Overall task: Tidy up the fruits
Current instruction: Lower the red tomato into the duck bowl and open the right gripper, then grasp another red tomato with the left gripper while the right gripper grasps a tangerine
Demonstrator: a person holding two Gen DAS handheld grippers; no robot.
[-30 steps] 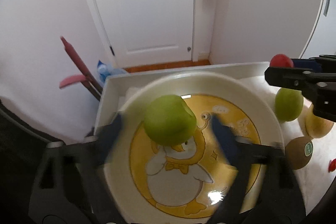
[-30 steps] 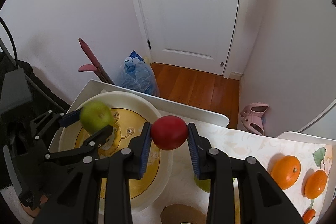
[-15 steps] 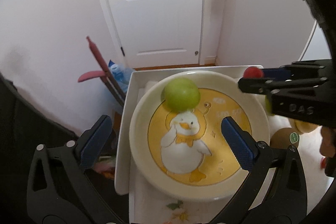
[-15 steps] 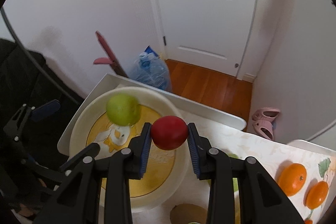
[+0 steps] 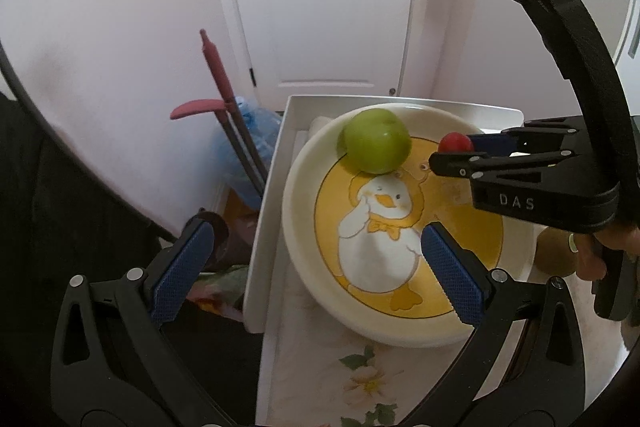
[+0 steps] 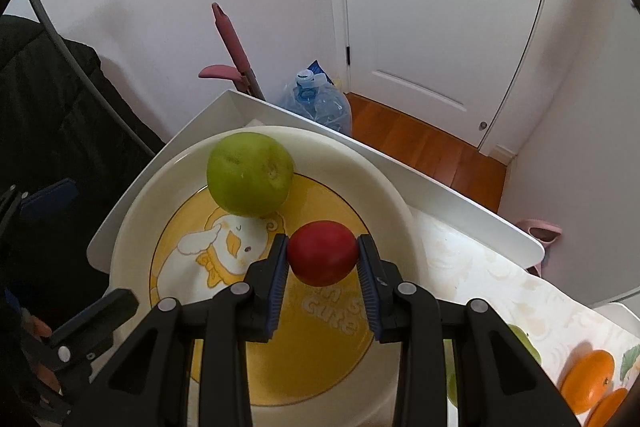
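1. While the right gripper [image 6: 323, 259] hangs over the plate [image 6: 384, 187], its two blue-padded fingers pinch a red fruit [image 6: 322, 258] between them, clear of the plate surface.
2. Ahead and to the left of that gripper, a green apple [image 6: 250, 173] rests on the plate, touching the rim wall at the far side.
3. Behind and to the right of the right gripper, two oranges [image 6: 587, 381] lie on the flowered tablecloth [image 6: 500, 275].
4. The left gripper [image 5: 316, 269] is spread wide and holds nothing; its right finger [image 5: 450, 277] sits over the plate [image 5: 296, 227], its left finger beyond the table edge.
5. Ahead of the left gripper, the green apple [image 5: 376, 141] lies on the plate's far part, with the red fruit [image 5: 455, 143] to its right.
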